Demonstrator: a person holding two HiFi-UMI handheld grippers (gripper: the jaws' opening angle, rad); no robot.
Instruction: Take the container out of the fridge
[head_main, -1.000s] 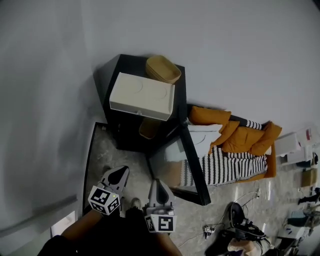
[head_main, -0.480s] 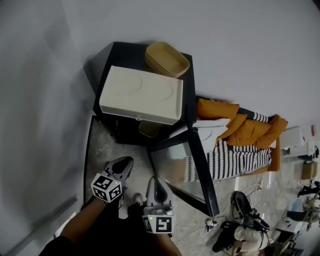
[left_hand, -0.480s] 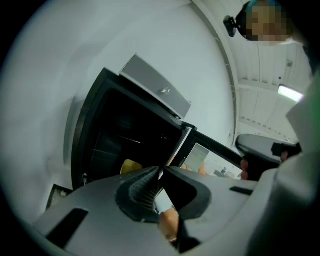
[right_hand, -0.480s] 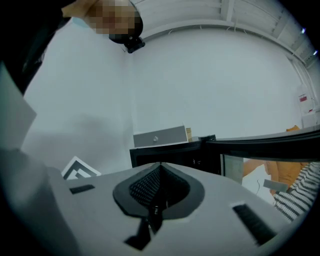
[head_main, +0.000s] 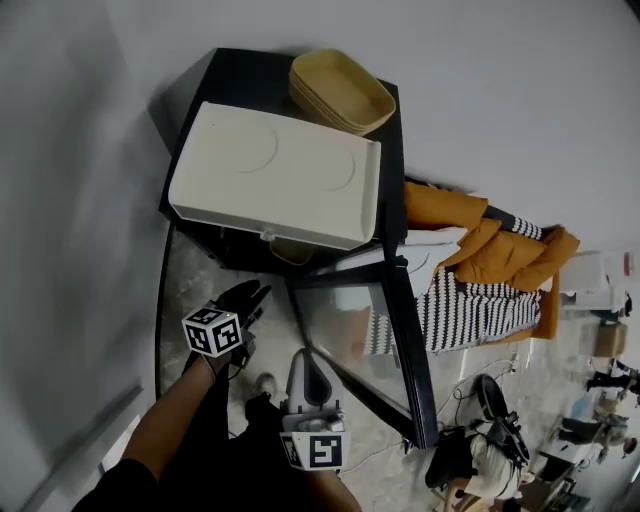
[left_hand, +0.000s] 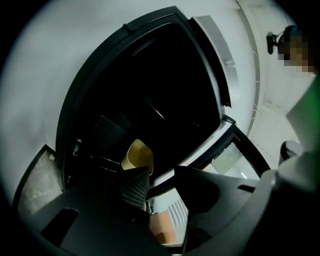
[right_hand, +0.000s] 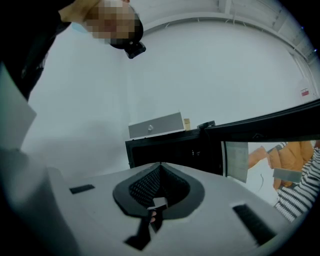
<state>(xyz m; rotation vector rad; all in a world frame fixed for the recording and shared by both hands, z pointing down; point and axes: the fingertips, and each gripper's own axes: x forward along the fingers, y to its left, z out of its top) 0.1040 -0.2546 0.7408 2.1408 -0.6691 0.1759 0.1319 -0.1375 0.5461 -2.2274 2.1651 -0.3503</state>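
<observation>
1. The tan plastic container (head_main: 289, 253) sits inside the small black fridge (head_main: 240, 85), on an upper shelf near the front of the dark opening. In the left gripper view it lies straight beyond that gripper's jaws.
2. The glass fridge door (head_main: 355, 325) stands swung out to the right, which leaves the opening free for a reach from the front.
3. The left gripper (head_main: 250, 298) is held low before the opening, pointed at the container but apart from it. Its jaws are opening with nothing between them, probably to make room for the container's wall.
4. The right gripper (head_main: 303, 365) hangs back nearer the person, its jaws pressed together on nothing. It seems to have no part in this reach.
5. A cream rectangular box (head_main: 275, 175) and a stack of tan trays (head_main: 340, 88) lie on the fridge top, clear of the path.
6. A second ago the left jaws were closed; now they are parting. The left gripper has moved farther toward the opening, and the fridge fills more of the head view. The door was already open.
</observation>
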